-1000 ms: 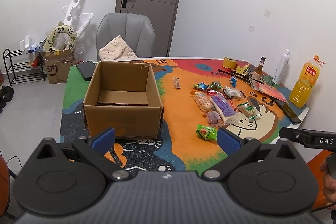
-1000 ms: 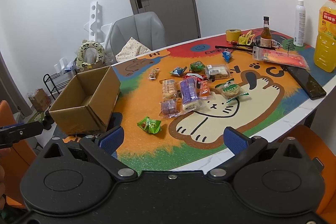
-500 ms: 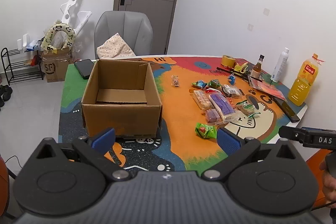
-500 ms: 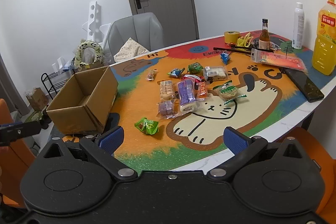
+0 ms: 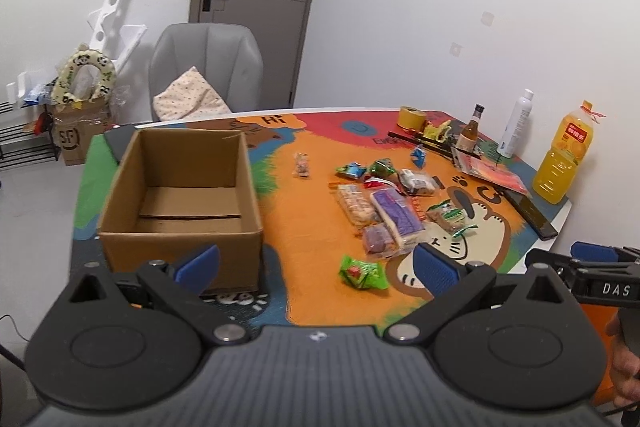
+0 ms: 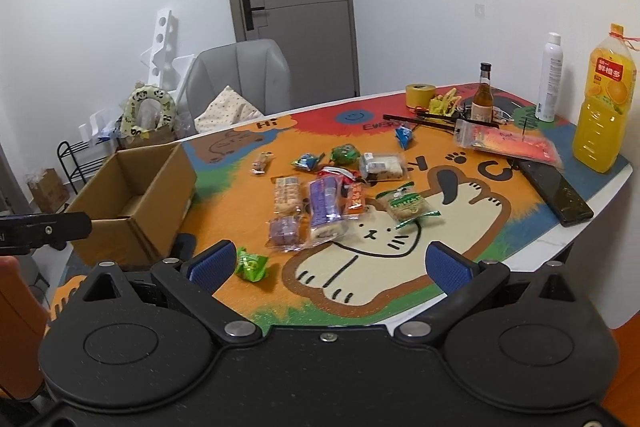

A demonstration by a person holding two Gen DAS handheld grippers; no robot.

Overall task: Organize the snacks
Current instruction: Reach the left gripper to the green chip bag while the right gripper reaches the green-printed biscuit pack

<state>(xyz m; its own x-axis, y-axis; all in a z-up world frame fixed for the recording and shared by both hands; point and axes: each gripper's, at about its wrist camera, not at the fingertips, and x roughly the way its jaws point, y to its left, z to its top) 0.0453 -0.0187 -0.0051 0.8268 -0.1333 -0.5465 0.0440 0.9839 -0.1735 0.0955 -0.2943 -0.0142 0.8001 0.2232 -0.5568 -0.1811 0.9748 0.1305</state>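
Observation:
An open, empty cardboard box (image 5: 180, 195) (image 6: 132, 203) stands on the left of the colourful table mat. Several wrapped snacks lie in the middle: a green packet (image 5: 362, 273) (image 6: 251, 263) nearest me, a purple bar (image 5: 396, 215) (image 6: 325, 205), a biscuit pack (image 5: 354, 203) (image 6: 287, 195), a green-white pack (image 6: 404, 205). My left gripper (image 5: 318, 263) is open and empty, above the near table edge between box and green packet. My right gripper (image 6: 330, 265) is open and empty, over the cat drawing.
A juice bottle (image 6: 604, 99), white spray can (image 6: 550, 79), brown bottle (image 6: 482, 99), tape roll (image 6: 420, 95), red pouch (image 6: 508, 143) and a black phone (image 6: 554, 193) sit along the right side. A grey chair (image 5: 206, 71) stands behind the table.
Both grippers have moved a little closer to the table; the box and snacks look larger. Jaws stayed open. Nothing on the table has moved.

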